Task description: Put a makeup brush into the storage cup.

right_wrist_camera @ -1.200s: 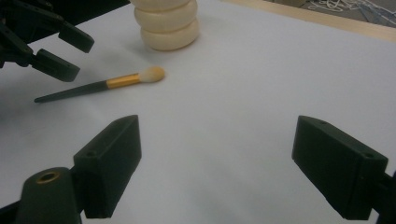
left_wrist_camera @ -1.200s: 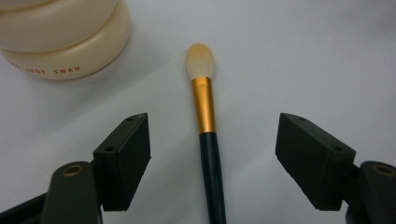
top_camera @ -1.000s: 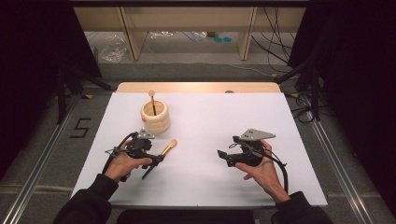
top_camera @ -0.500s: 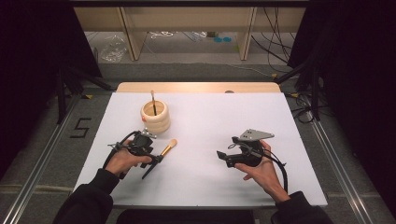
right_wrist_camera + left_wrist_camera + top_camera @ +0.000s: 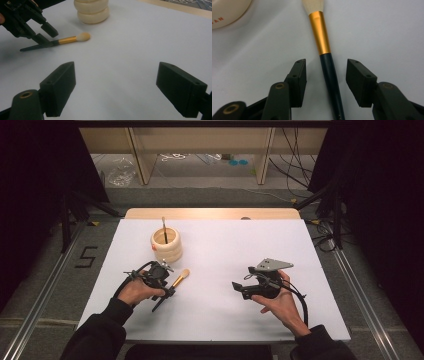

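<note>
Though half-closed, left gripper (image 5: 325, 82) astride brush (image 5: 329, 75).

Floor marking (image 5: 86, 257): "5". Holder (image 5: 227, 12): letters "AN", rest cut off.

The left gripper (image 5: 325, 75) has come down a little over the makeup brush (image 5: 329, 77) on the table, and its jaws have just been closing. They now stand on both sides of the dark handle of the brush, with a small gap on each side, so the pads do not press on it yet. In the high view the left hand (image 5: 137, 290) sits slightly lower than before.
</note>
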Available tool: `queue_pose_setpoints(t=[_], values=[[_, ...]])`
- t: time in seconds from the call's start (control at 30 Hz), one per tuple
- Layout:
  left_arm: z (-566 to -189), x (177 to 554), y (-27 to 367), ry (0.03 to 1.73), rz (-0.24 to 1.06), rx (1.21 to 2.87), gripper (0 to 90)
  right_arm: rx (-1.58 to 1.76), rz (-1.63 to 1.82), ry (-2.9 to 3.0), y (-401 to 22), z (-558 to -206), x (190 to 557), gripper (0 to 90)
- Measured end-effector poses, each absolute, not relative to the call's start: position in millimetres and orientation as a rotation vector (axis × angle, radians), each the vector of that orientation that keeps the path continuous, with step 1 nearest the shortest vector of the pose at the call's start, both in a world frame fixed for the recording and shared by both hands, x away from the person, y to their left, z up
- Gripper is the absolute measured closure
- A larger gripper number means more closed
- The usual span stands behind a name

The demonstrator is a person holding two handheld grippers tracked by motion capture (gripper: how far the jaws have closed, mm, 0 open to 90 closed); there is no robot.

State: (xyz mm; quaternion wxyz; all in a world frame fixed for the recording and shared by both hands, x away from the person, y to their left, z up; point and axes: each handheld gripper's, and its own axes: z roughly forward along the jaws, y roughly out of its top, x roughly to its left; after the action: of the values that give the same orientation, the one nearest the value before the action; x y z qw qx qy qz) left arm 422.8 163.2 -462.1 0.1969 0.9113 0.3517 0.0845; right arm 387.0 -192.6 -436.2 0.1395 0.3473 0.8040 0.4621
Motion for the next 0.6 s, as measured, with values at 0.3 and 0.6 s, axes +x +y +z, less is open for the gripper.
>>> queue_pose_setpoints(t=[0.3, 0.6], values=[[-459.3, 424.7, 159.6, 0.956, 0.214, 2.617, 62.8, 0.992, 1.349, 2.326, -191.1, -437.2, 387.2, 16.7], [-465.0, 426.0, 155.8, 0.99, 0.186, 2.605, 69.3, 0.992, 1.347, 2.333, -191.1, -437.2, 387.2, 16.8]])
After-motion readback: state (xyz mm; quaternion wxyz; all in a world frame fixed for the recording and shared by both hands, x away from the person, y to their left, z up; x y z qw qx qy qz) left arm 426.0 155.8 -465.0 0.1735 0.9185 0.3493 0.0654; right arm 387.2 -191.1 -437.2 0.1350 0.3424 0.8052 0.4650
